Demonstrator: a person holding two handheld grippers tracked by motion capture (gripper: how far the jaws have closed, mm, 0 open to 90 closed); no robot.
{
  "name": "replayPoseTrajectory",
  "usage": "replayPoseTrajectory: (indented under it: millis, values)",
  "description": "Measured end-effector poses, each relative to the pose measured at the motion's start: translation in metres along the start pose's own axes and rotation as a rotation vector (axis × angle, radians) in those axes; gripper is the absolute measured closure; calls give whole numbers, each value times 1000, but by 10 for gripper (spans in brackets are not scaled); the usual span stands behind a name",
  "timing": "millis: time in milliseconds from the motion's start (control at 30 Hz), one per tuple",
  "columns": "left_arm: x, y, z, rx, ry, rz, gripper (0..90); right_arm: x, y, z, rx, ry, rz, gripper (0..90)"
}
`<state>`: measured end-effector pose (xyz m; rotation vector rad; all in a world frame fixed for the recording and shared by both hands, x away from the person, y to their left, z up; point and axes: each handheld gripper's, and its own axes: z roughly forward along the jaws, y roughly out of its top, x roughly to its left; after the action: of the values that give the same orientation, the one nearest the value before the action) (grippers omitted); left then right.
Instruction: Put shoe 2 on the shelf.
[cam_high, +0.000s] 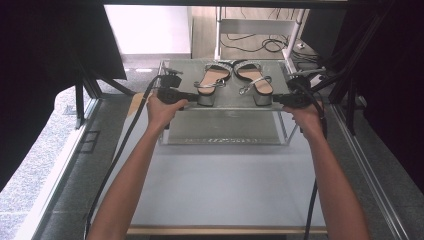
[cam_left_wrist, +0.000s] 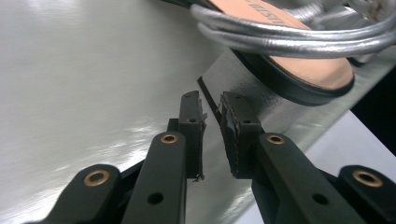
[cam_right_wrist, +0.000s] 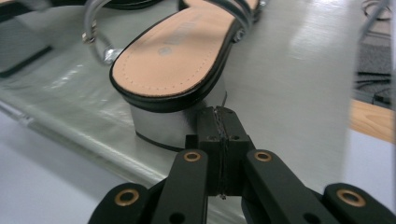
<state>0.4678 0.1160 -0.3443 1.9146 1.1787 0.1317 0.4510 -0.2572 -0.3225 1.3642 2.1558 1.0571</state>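
Item: 2 block-heeled sandals, silver straps, tan insoles, side by side on the top of a grey 2-tier shelf (cam_high: 225, 102), heels toward its front edge. Left sandal (cam_high: 211, 82): left gripper (cam_left_wrist: 212, 123) sits just at its heel block, jaws narrowed to a slim gap, nothing between them. Right sandal (cam_high: 257, 82): right gripper (cam_right_wrist: 220, 140) rests against its silver heel, jaws pressed together, empty. Step judged: approach. Next move calls for parting each pair of jaws to span a heel.
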Motion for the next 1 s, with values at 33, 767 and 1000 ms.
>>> replayPoseTrajectory:
  millis: [33, 767, 1000]
  values:
    - [-5, 1, 3, -4, -17, -7, 785, 3, 0, 1, -2, 6, -5, 892]
    - [-40, 9, 32, 20, -79, 17, 768, 35, -1, 19, -37, 152, 1, 892]
    - [-30, 0, 18, -12, -96, 27, 614, 29, -10, 15, -35, 170, 9, 829]
